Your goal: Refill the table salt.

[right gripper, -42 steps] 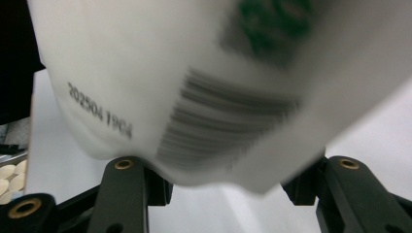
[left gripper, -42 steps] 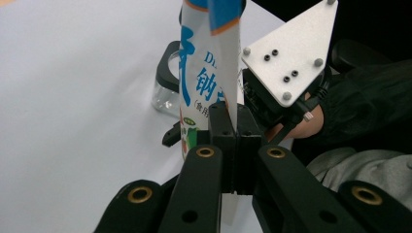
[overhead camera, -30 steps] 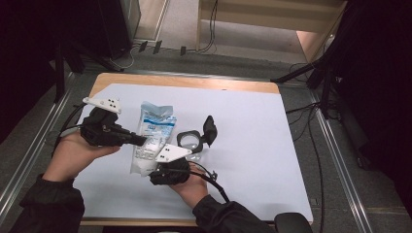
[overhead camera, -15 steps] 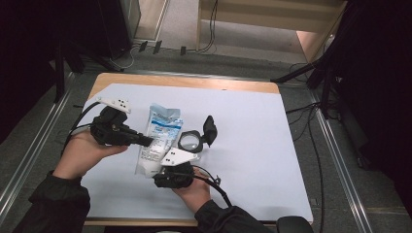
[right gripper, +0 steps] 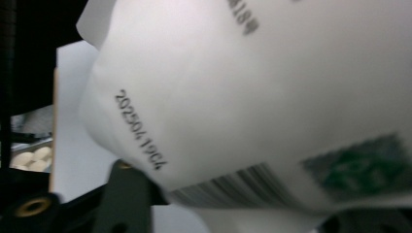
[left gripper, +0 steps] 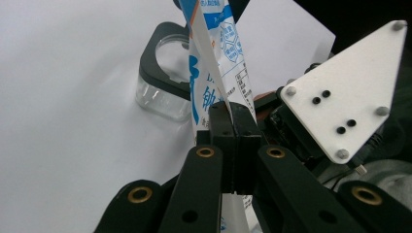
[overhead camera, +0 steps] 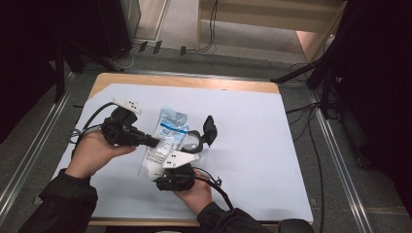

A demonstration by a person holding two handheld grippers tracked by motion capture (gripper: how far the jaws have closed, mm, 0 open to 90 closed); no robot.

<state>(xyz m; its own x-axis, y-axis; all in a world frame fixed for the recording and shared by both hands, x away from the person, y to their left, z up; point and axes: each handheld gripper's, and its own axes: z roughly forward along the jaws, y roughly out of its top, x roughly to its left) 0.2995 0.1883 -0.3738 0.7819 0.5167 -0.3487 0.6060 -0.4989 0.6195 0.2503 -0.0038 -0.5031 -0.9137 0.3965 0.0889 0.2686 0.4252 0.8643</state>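
**Near the table's middle, one pouch between two grippers**

At the centre-left of the white table cover point(overhead camera: 252, 126), a single white-and-blue pouch point(overhead camera: 165, 141) is held up off the surface between the two grippers. There is one pouch, one jar and two grippers. The left gripper point(overhead camera: 154, 142) comes in from nine o'clock of the pouch, and the left gripper view shows its two black jaws pressed flat together on the pouch's thin edge point(left gripper: 221, 92), so it is clamped on the pouch. The right gripper point(overhead camera: 167, 167) sits at six o'clock of the pouch, under its lower end; in the right gripper view the pouch point(right gripper: 252, 97) bulges just above a black jaw, but whether the jaws press on it cannot be told.

On the pouch's white back, a printed code reads "20250419C4", with a barcode below it and a green mark at its four o'clock; the rest is blurred. Its front carries blue bands and small print too fine to read.

At two o'clock of the pouch, just beside it, stands a small clear jar point(overhead camera: 194, 143) with a black hinged lid point(overhead camera: 210, 130) flipped up.
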